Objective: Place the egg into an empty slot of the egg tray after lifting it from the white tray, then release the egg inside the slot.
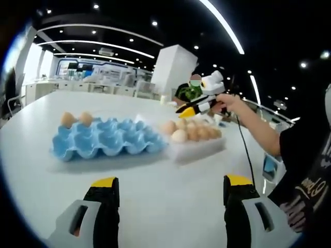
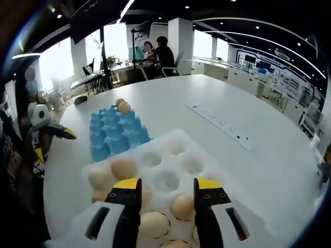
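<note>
The blue egg tray lies on the white table with two eggs at its far left end; its other slots are bare. To its right is the white tray with several eggs. My left gripper is open low over the table, short of both trays. My right gripper, in a person's hand, hovers above the white tray. In the right gripper view it is open over the white tray, above an egg. The blue tray lies beyond, and the left gripper is at the left.
A white power strip lies on the table to the right of the trays. A person sits at a desk far behind. A cable hangs from the right gripper beside the holder's arm.
</note>
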`<act>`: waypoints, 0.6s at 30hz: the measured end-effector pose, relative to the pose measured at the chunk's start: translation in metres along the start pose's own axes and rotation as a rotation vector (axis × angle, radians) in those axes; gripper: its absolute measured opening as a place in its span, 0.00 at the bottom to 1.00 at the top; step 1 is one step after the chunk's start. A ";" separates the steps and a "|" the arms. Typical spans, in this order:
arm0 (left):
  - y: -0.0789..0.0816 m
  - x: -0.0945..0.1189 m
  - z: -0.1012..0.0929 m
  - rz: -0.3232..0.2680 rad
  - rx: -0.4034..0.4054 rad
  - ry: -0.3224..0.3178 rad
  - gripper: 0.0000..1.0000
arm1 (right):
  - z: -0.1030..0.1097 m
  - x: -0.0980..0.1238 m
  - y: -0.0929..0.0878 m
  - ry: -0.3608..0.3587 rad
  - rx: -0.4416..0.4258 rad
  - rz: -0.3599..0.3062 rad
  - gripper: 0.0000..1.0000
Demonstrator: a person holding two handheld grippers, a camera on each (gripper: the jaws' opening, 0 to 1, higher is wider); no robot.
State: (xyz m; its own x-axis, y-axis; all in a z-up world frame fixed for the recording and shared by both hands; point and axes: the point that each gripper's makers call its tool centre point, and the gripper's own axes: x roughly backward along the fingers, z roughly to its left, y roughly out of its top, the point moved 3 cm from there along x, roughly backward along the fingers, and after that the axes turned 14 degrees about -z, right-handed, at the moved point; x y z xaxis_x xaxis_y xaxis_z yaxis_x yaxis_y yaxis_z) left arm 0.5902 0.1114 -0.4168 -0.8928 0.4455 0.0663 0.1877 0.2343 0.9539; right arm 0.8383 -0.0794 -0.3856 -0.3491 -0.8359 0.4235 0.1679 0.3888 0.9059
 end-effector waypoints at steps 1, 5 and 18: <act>0.000 0.000 -0.001 0.000 -0.001 -0.001 0.84 | -0.002 0.002 -0.001 -0.005 -0.001 0.001 0.42; -0.001 -0.001 -0.002 0.005 -0.005 -0.004 0.84 | -0.002 0.005 -0.008 -0.015 -0.015 0.010 0.42; -0.002 -0.002 -0.003 0.008 -0.002 -0.006 0.84 | -0.006 0.006 -0.022 -0.022 -0.039 0.061 0.42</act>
State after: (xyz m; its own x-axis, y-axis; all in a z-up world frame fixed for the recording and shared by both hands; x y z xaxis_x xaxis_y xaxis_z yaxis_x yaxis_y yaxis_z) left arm 0.5901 0.1077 -0.4175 -0.8888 0.4525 0.0724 0.1941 0.2288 0.9539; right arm 0.8381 -0.0957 -0.4030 -0.3575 -0.8022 0.4782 0.2252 0.4228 0.8778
